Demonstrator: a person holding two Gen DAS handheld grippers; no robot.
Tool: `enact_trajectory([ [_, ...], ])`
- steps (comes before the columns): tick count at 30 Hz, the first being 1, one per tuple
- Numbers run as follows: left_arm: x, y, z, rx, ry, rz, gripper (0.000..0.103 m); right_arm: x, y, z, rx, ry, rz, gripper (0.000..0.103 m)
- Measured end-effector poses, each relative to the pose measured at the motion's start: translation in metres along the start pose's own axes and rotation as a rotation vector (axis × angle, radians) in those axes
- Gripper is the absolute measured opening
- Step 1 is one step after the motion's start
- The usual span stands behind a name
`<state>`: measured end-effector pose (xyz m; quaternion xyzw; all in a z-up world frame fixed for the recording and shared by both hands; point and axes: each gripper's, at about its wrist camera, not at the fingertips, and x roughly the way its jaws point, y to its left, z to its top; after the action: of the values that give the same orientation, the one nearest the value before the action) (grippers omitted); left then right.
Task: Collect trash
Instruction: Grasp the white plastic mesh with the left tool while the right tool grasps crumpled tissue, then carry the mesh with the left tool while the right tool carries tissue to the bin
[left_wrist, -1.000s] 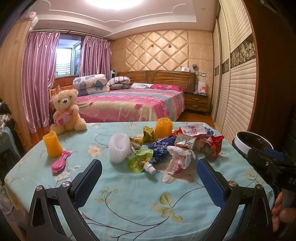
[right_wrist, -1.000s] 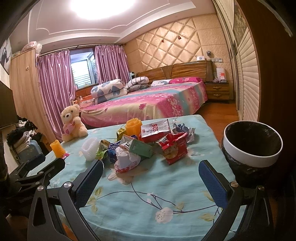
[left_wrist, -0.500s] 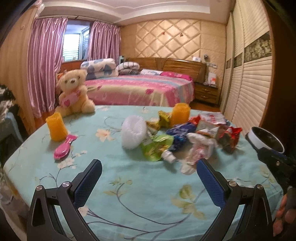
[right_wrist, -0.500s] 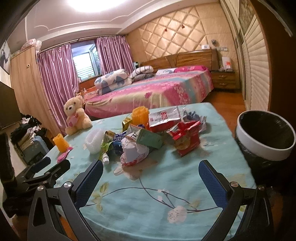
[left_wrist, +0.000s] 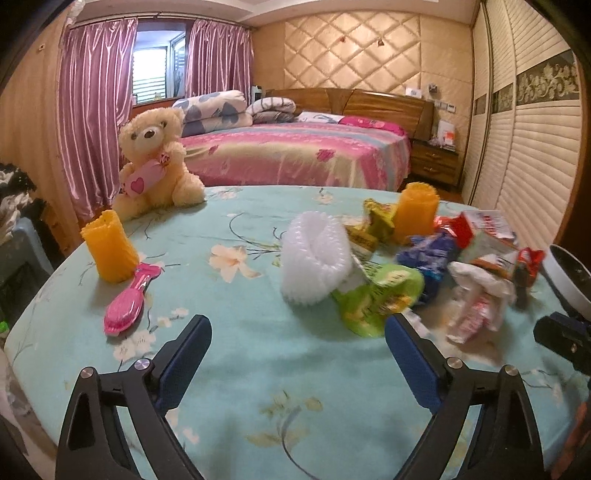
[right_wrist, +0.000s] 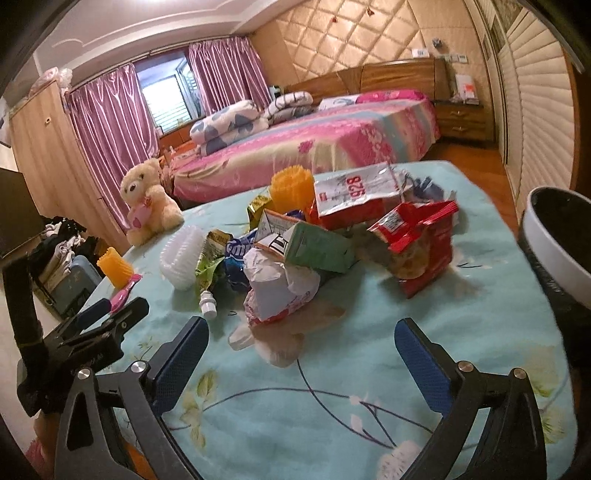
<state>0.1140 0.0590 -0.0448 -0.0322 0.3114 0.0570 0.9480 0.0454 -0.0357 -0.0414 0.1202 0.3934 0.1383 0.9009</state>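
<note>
Your claws hang wide over bare cloth (left_wrist: 295, 369).
Left gripper (left_wrist: 297, 354) is narrowing, empty; right gripper (right_wrist: 301, 354) is released; trash (right_wrist: 314, 251) ahead, bin (right_wrist: 554, 240) at table's right edge.

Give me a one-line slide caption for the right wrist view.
Open right gripper nears crumpled wrappers piled on the floral tablecloth, bin alongside.

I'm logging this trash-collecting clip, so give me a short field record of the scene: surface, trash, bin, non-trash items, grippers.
surface: table with turquoise floral cloth
trash: pile of crumpled wrappers, including a red snack bag, green carton and white paper wad
bin: white-rimmed black bin at the table's right edge
non-trash: cream teddy bear, pink hairbrush
left gripper: jaws closing, nothing between them
right gripper: open, empty
</note>
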Motion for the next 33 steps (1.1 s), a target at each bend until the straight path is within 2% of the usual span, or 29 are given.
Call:
enact_trajectory([
  [7,0.034,0.001,0.018,0.008,0.065,-0.025,0.091,0.025,0.003,0.006,0.007,0.057,0.006,0.091],
  [9,0.040,-0.001,0.022,0.013,0.075,-0.030,0.086,0.031,0.003,0.008,0.018,0.072,0.015,0.088],
  [11,0.049,-0.003,0.026,0.021,0.102,-0.039,0.076,0.038,0.003,0.011,0.026,0.090,0.022,0.083],
  [13,0.057,-0.003,0.027,0.013,0.139,-0.076,0.053,0.042,0.002,0.011,0.035,0.107,0.031,0.069],
  [14,0.060,-0.002,0.027,0.008,0.153,-0.093,0.045,0.044,0.002,0.011,0.038,0.114,0.037,0.063],
  [15,0.062,-0.001,0.027,0.004,0.166,-0.116,0.025,0.045,0.001,0.011,0.043,0.121,0.042,0.053],
  [16,0.063,0.001,0.027,-0.002,0.173,-0.136,0.023,0.045,0.000,0.010,0.047,0.124,0.049,0.042],
  [19,0.054,0.006,0.027,-0.010,0.144,-0.158,0.018,0.039,-0.002,0.008,0.040,0.117,0.055,0.031],
  [25,0.023,0.002,0.010,0.015,0.112,-0.160,0.015,0.020,-0.002,0.004,0.033,0.104,0.086,0.029],
  [33,-0.027,-0.016,-0.002,0.032,0.092,-0.234,0.015,-0.007,-0.018,-0.005,0.063,0.080,0.098,0.029],
])
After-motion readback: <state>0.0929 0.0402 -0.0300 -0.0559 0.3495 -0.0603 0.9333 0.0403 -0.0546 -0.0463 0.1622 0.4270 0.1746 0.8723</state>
